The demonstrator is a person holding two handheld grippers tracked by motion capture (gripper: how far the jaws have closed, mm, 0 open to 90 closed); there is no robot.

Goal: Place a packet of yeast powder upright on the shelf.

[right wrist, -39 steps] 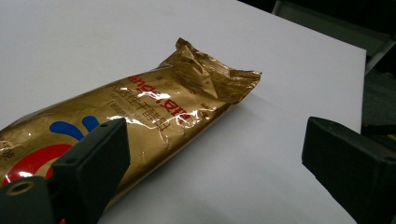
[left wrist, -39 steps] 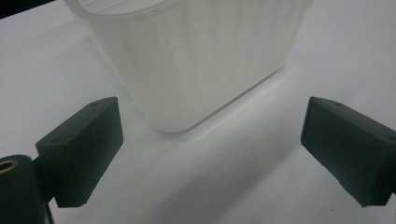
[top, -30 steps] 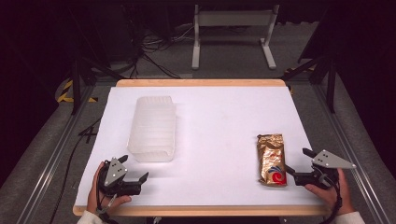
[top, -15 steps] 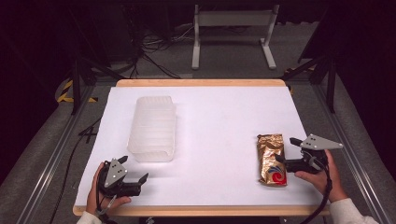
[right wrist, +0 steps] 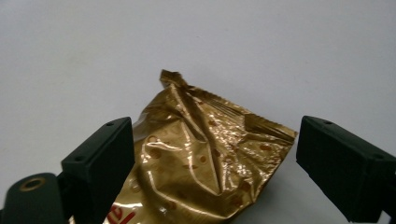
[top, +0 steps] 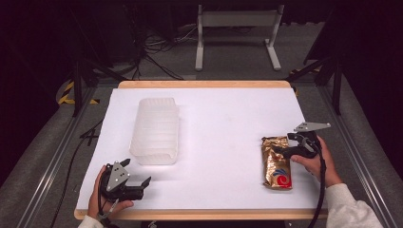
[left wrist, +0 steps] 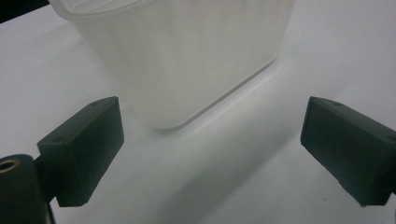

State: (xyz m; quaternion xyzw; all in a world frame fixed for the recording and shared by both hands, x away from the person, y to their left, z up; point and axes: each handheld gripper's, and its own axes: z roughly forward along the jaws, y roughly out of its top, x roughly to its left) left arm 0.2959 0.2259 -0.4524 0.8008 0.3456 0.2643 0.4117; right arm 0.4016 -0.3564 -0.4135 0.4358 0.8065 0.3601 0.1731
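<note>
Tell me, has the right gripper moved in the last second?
Yes. The right gripper has moved away from the table's near edge and leftward, so its jaws now sit over the gold snack bag.

Each hand-held gripper, the left (top: 142, 183) and the right (top: 280, 150), is black with two blocky, rectangular jaws marked by small screw holes, and carries a grey three-cornered plate on top. A black cable trails from each. The person wears pale grey sleeves with ribbed cuffs.
</note>
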